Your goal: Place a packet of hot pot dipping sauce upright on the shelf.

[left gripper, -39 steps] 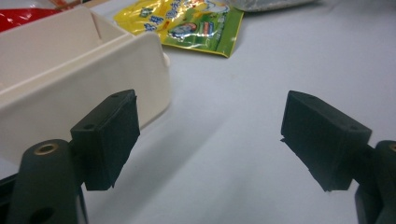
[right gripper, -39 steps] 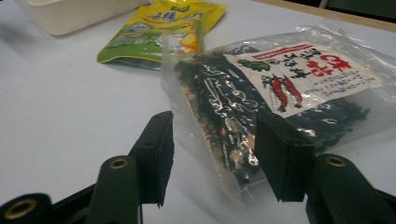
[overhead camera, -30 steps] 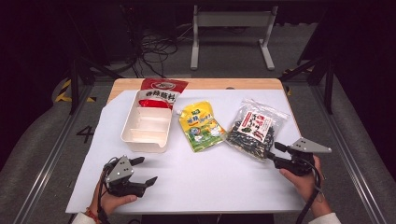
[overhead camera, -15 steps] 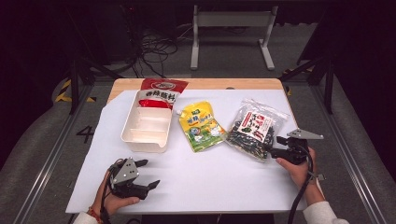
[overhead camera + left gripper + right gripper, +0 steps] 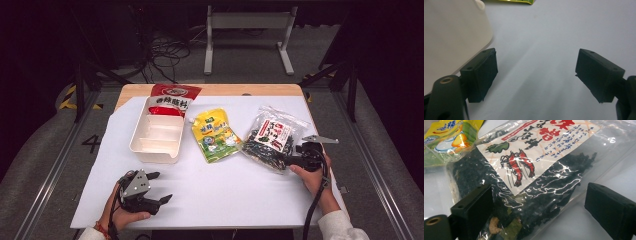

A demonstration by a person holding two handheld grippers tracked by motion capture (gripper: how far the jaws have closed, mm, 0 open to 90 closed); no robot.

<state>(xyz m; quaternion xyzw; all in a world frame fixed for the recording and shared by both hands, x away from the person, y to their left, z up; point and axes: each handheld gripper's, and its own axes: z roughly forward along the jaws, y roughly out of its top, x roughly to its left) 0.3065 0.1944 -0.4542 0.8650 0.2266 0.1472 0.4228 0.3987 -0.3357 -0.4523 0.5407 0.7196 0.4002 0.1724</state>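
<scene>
A clear bag of dark dried seaweed [image 5: 270, 136] with a white label showing red shrimp [image 5: 524, 157] lies at the right of the white mat. My right gripper [image 5: 290, 159] points at its near corner. The jaws have just been opening and now stand wide, open, with the bag's lower end [image 5: 536, 202] between them and the pads off it. My left gripper [image 5: 161, 187] rests open near the mat's front left, with nothing between its fingers [image 5: 536, 72]. It points toward the white divided box [image 5: 156, 136], whose corner [image 5: 454, 32] is close to the left jaw.
A yellow-green spouted pouch [image 5: 215, 136] lies mid-table between the box and the seaweed bag, and shows at the top left in the right gripper view [image 5: 446, 137]. A red pouch [image 5: 172, 97] lies behind the box. The white mat [image 5: 235, 195] covers the wooden table.
My right gripper moved left and down to the seaweed bag, and its jaws spread around the bag's near end. The left hand stayed in place.
</scene>
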